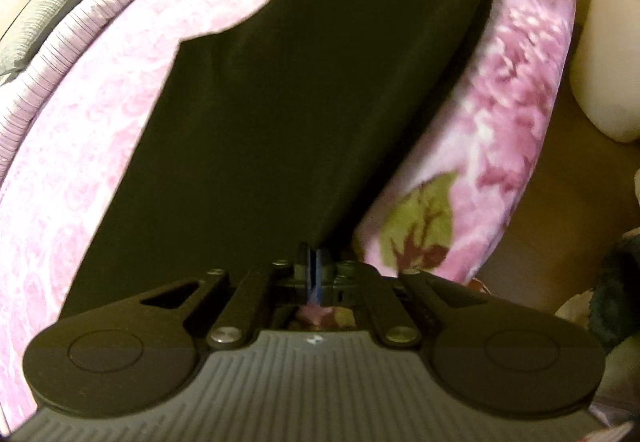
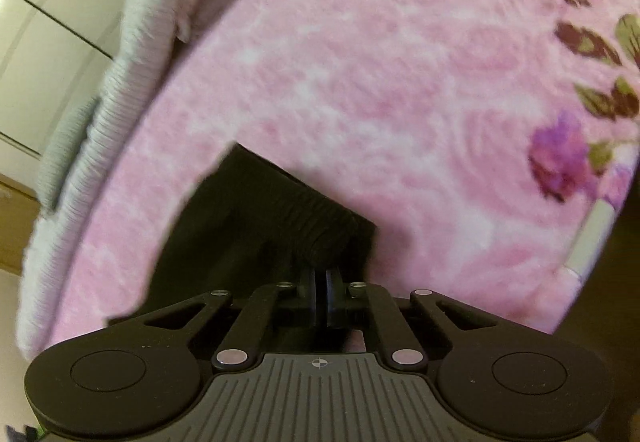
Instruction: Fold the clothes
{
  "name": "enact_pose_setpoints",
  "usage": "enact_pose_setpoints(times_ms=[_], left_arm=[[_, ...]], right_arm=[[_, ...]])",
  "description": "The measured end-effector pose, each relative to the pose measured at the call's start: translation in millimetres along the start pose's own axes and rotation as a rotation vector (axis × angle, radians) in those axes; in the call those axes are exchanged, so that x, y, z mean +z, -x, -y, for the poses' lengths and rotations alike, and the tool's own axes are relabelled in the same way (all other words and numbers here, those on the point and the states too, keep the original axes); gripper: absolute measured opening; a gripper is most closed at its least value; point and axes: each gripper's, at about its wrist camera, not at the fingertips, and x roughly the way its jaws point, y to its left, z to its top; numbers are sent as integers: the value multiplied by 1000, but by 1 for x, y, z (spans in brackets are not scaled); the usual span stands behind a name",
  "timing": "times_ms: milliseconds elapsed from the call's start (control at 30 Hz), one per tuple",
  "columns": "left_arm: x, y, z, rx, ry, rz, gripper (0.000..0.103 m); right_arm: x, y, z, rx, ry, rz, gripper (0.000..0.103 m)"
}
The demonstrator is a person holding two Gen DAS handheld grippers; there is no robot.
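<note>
1. Dark garment: stretched over the pink floral blanket, long axis running straight away from the left gripper toward the far corner, where the other gripper's tip shows.
2. Left gripper: jaws pinched together on the garment's near edge; cloth fans out ahead of it.
3. Right gripper: jaws narrow, clamped on a ribbed band of the same garment. Little cloth is visible in the right wrist view.
4. Key relation: each gripper holds an opposite end, fabric spanned between; neither is nearer the middle. Judgement: any fold would bring one end toward the other along this axis.
5. Surface: soft bed; striped bedding at the far edge.
6. Room: pale wardrobe panels, white container beside the bed. Both views motion-blurred.
</note>
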Motion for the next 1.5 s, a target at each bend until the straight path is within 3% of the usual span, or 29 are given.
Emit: enact_pose_setpoints(times_ms=[133,233,267,333,433,600,733,833,933,1133,1300,1433,1467,1500], left_arm=[[1,-14,3,6,6,-14,4],[0,-6,-6,-15,87,-1,10],[-2,0,-11,-30,135,11,11],[-9,12,-25,-66,245,21,13],[-29,30,-50,-94,432,28,13],[-94,57,-114,-5,748,22,13],[-170,71,-178,110,1037,-12,13],[-233,84,-223,197,1273,-13,15],[-297,96,-262,227,1542,38,16],[-384,97,-305,185,1938,149,18],[-411,77,-309,117,2073,137,18],[-425,70,-307,87,2140,172,18],[-425,70,-306,86,2139,188,16],[-426,69,-305,86,2137,204,5]], right_arm=[[-4,-19,-2,-68,7,-19,6],[-6,-16,-19,-138,91,-11,8],[-9,-13,-25,-170,128,-5,9],[-14,-7,-36,-244,183,20,24],[-24,1,-51,-330,238,83,28],[-32,3,-64,-396,116,123,28],[-45,5,-94,-491,157,198,28],[-63,2,-105,-462,86,184,28],[-90,-6,-125,-407,72,135,28],[-144,-23,-164,-295,44,38,28],[-189,-36,-197,-202,20,-43,28],[-186,-39,-202,-216,26,-31,28],[-188,-40,-198,-218,21,-32,28],[-186,-40,-197,-219,18,-33,28]])
